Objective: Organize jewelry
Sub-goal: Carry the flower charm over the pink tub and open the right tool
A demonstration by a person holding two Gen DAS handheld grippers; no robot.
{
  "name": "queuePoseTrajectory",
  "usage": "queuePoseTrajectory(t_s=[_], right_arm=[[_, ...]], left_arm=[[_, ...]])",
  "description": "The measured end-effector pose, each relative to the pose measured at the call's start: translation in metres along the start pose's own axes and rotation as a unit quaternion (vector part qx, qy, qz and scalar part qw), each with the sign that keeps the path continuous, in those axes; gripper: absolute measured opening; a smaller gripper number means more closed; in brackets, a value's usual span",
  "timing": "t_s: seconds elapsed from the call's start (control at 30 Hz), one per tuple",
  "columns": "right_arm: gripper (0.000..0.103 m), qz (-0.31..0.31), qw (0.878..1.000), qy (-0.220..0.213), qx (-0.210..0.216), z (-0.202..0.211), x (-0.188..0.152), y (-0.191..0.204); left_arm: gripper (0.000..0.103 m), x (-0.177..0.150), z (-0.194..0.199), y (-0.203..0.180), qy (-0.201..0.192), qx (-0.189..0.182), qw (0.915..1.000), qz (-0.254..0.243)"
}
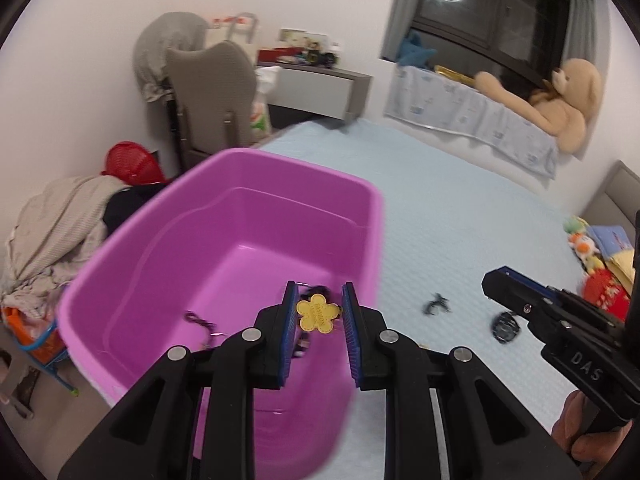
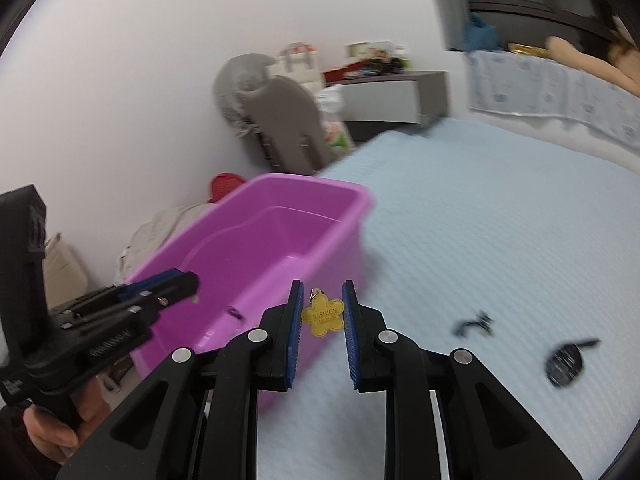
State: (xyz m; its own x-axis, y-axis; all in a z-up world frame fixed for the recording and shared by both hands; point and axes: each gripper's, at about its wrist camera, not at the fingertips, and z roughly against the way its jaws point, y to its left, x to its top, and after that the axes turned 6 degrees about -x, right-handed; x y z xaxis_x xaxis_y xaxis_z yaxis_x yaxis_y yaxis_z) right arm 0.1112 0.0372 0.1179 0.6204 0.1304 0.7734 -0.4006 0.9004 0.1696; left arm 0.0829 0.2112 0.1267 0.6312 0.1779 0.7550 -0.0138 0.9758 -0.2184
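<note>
The left gripper (image 1: pixel 319 304) is hovering over the tub (image 1: pixel 224 184), fingers narrowed on a yellow tag (image 1: pixel 318 313), seemingly to drop it in (cords (image 1: pixel 200 320) are lying inside), while the right gripper (image 2: pixel 322 304) is pinching a like tag (image 2: pixel 322 317) above the bed (image 2: pixel 500 220), near two dark pieces (image 2: pixel 474 322)

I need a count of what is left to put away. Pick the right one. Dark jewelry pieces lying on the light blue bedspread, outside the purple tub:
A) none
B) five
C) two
C: a small tangled dark piece and a rounder dark piece lie apart on the light blue bedspread, to the right of the purple tub.
</note>
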Motion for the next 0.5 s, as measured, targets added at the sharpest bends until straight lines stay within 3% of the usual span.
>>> queuePoseTrajectory(t_s=[0.23, 0.5], right_arm=[[0.019, 0.027, 0.998, 0.033, 0.048, -0.047, 0.021, 0.051], [0.019, 0.052, 0.994, 0.093, 0.037, -0.11, 0.028, 0.078]], left_arm=[[0.022, 0.005, -0.007, 0.049, 0.012, 0.041, 0.9986, 0.03], [0.022, -0.003, -0.042, 0.089, 0.061, 0.078, 0.9928, 0.067]])
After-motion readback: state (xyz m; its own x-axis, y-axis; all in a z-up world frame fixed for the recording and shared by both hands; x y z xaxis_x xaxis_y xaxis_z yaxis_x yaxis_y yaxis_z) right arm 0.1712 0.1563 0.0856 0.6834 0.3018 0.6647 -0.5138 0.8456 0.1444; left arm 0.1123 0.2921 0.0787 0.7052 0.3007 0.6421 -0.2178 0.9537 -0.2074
